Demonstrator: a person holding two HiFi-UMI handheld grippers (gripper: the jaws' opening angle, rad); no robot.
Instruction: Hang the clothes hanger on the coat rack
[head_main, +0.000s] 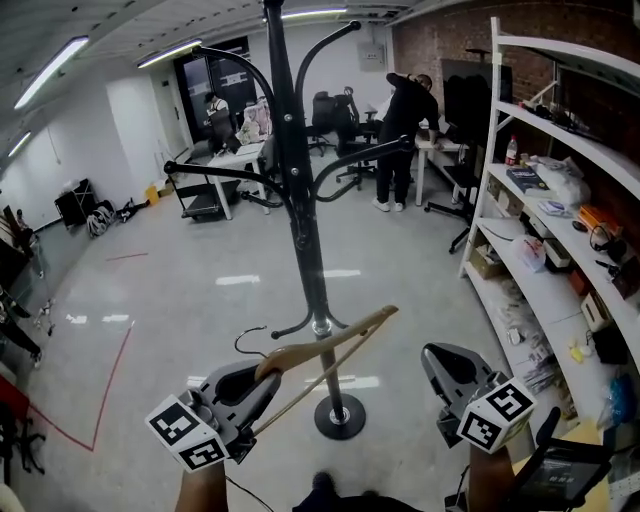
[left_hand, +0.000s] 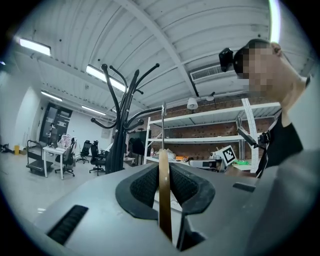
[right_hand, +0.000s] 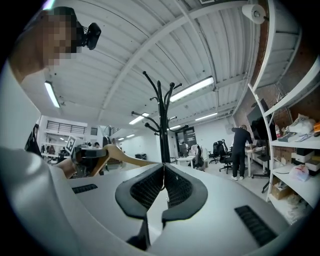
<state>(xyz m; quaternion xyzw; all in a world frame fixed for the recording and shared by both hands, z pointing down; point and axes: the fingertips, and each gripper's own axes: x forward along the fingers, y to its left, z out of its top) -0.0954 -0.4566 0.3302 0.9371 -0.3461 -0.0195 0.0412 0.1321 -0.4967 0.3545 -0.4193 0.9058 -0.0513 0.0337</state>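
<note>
In the head view, a black coat rack (head_main: 305, 235) with curved arms stands on a round base straight ahead. My left gripper (head_main: 262, 372) is shut on a wooden clothes hanger (head_main: 335, 345), held low in front of the pole. The hanger's wire hook (head_main: 250, 335) curls to the left. In the left gripper view, the hanger's edge (left_hand: 163, 195) is pinched between the pads of the left gripper (left_hand: 163, 167), and the rack (left_hand: 120, 135) stands to the left. My right gripper (head_main: 440, 358) is shut and empty. The right gripper view shows the right gripper (right_hand: 163, 167), the rack (right_hand: 163, 125) beyond it and the hanger (right_hand: 117, 154) at left.
A white shelving unit (head_main: 560, 190) loaded with boxes and bags runs along the right. People work at desks (head_main: 235, 155) with office chairs at the back, and one person (head_main: 405, 120) stands bent over a table. Red tape (head_main: 110, 380) marks the floor at left.
</note>
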